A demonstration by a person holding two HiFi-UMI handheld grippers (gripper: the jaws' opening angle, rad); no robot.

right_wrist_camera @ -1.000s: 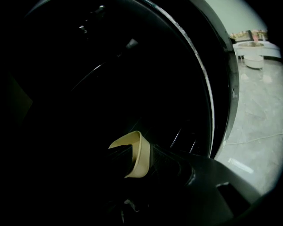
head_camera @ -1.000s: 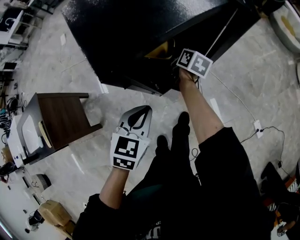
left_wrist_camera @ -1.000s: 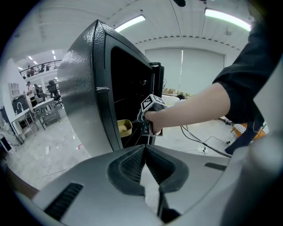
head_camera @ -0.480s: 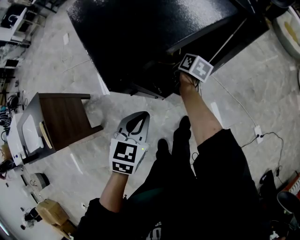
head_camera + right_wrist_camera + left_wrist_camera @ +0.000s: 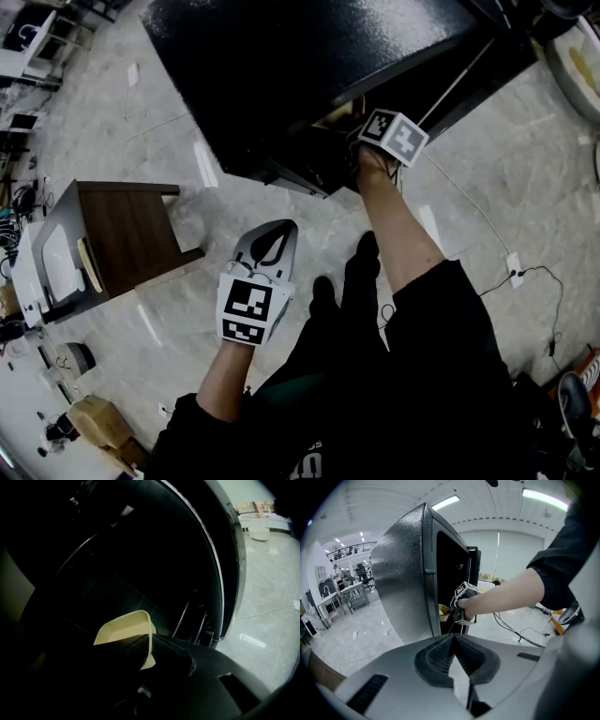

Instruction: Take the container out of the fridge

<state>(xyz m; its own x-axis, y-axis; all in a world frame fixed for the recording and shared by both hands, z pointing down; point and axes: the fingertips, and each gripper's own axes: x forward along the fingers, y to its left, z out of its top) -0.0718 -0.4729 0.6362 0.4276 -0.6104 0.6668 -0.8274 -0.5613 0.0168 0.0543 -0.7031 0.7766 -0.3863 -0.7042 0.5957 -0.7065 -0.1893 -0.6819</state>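
Note:
A pale yellow container [image 5: 123,626] sits inside the dark black fridge [image 5: 281,66]. My right gripper [image 5: 151,637] reaches into it, and its jaws have just been closing. They now pinch the container's near rim. The left gripper view shows that gripper [image 5: 452,611] at the fridge opening, with the container [image 5: 442,610] just left of it. In the head view only its marker cube [image 5: 392,131] shows clearly. My left gripper [image 5: 278,234] hangs shut and empty over the floor, well short of the fridge [image 5: 403,573].
The open fridge door [image 5: 473,56] stands right of my right arm, and its wire shelves [image 5: 194,620] are close by the container. A brown side table [image 5: 127,234] stands at the left. A white cable [image 5: 478,202] crosses the tiled floor. The person's shoes [image 5: 366,246] are below the fridge.
The head view has shifted slightly. Both hands stay where they were, the right one still at the fridge opening.

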